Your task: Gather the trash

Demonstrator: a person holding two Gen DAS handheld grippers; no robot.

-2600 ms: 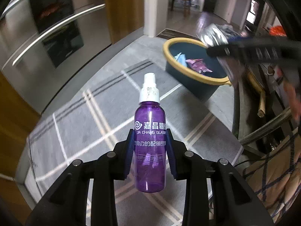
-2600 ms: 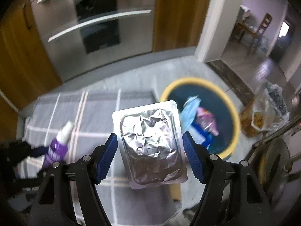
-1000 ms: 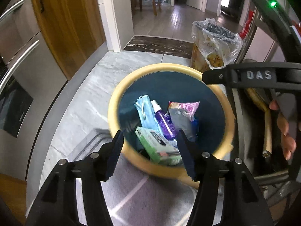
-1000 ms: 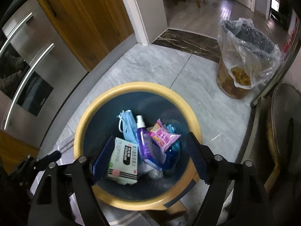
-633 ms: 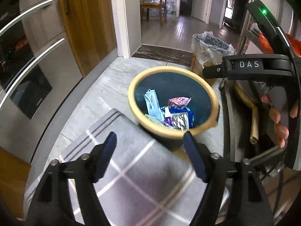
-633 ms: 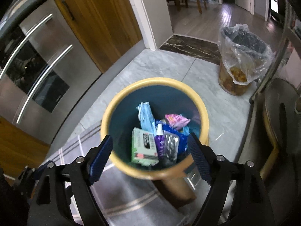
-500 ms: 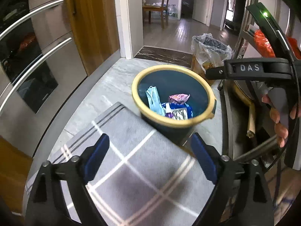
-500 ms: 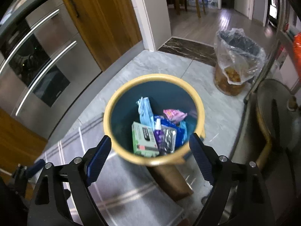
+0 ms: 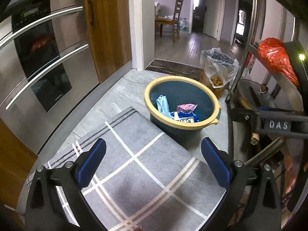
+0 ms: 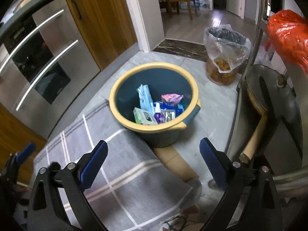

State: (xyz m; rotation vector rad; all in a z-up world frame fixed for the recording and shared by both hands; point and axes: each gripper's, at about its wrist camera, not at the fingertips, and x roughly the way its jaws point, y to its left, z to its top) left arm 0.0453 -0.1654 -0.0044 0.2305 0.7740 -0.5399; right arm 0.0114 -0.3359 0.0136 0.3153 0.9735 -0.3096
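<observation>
Both my claws are released and empty. My left gripper (image 9: pixel 153 160) hangs over the grey checked rug (image 9: pixel 134 173), its jaws just having opened to their widest, with nothing between the blue pads (image 9: pixel 90 161) but the rug's pale crossing lines. My right gripper (image 10: pixel 153 161) hovers likewise, its jaws also just having spread, with only rug and a strip of brown cardboard (image 10: pixel 175 163) showing in the gap.

The trash lies in the dark teal bin with the yellow rim (image 10: pixel 154 129), which stands on the grey floor tiles at the rug's far corner, its base touching the rug's edge. From my right wrist view I look down into it: a purple spray bottle (image 10: pixel 158 114) with a white nozzle leans in the middle, a silver foil blister pack (image 10: pixel 168 115) rests just beside it, a pale green box (image 10: pixel 144 117) lies against the near wall, a light blue face mask (image 10: pixel 145 96) stands along the far-left wall, and a pink wrapper (image 10: pixel 172 97) sits toward the back over some blue packaging.

Beyond the bin, near the doorway, stands a second container lined with a clear plastic bag (image 9: pixel 218 69). A steel oven front (image 9: pixel 44 73) with long bar handles runs along the left. An orange bag (image 9: pixel 275 59) sits on the metal rack at the right, well apart from the bin.
</observation>
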